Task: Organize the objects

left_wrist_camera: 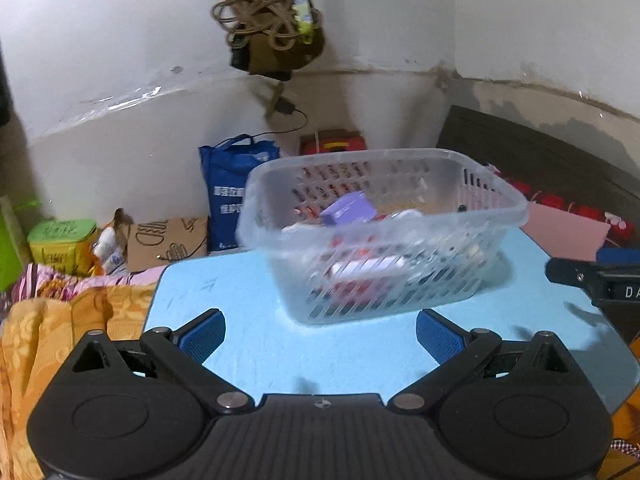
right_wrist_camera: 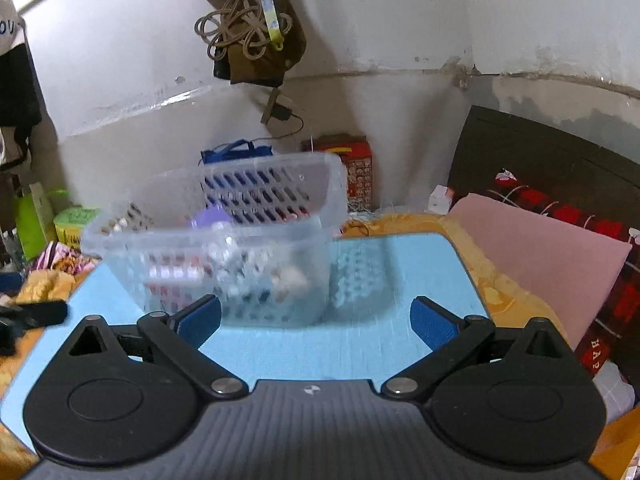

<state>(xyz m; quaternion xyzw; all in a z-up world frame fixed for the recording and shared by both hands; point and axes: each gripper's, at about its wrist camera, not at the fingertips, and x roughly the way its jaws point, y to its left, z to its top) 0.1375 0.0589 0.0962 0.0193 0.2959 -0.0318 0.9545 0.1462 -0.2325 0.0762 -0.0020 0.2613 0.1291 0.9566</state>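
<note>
A clear slotted plastic basket [left_wrist_camera: 496, 208] stands on the light blue tabletop [left_wrist_camera: 248, 344]. It holds a purple box [left_wrist_camera: 348, 209] and several red and white packets. My left gripper [left_wrist_camera: 320, 334] is open and empty, just short of the basket's near wall. The basket also shows in the right wrist view [right_wrist_camera: 120, 236], left of centre, with the purple item [right_wrist_camera: 212, 216] inside. My right gripper [right_wrist_camera: 316, 322] is open and empty, its left finger [right_wrist_camera: 200, 322] close to the basket's near wall. The right gripper's tip [left_wrist_camera: 576, 276] shows at the right edge of the left wrist view.
A blue bag [left_wrist_camera: 232, 192], a cardboard box [left_wrist_camera: 168, 242] and a green tin [left_wrist_camera: 62, 244] stand behind the table. A red box [right_wrist_camera: 356, 168] and a pink pad [right_wrist_camera: 540, 256] lie at the right. Orange bedding [left_wrist_camera: 60, 328] surrounds the table. Rope [right_wrist_camera: 240, 28] hangs on the wall.
</note>
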